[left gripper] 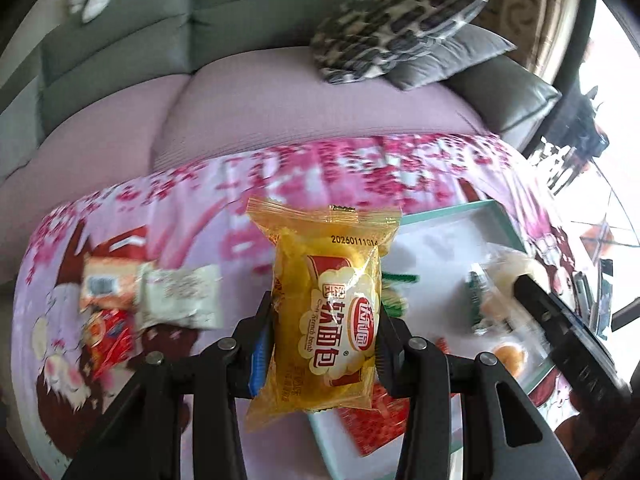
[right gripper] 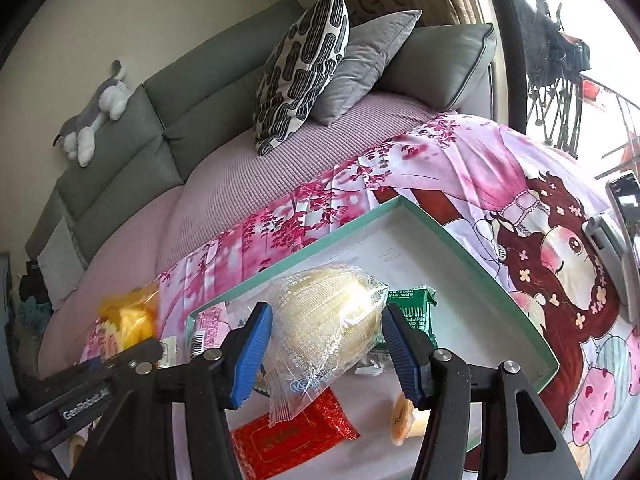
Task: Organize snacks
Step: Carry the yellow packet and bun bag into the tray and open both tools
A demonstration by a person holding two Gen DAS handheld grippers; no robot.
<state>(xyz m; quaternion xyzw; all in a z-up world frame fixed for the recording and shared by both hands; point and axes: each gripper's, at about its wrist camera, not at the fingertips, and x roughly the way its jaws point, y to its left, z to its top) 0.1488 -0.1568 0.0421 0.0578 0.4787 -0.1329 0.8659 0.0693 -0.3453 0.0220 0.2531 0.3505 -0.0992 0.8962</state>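
Note:
My left gripper is shut on a yellow soft-bread packet and holds it upright above the pink floral cloth, left of the teal-rimmed tray. My right gripper is shut on a clear-wrapped pale bread packet and holds it over the tray. In the tray lie a red packet, a green packet and a small orange snack. The left gripper and its yellow packet show at the left of the right wrist view.
Loose snacks lie on the cloth left of the tray: an orange packet, a white packet and a red one. A sofa with cushions stands behind. A phone on a stand is at the right.

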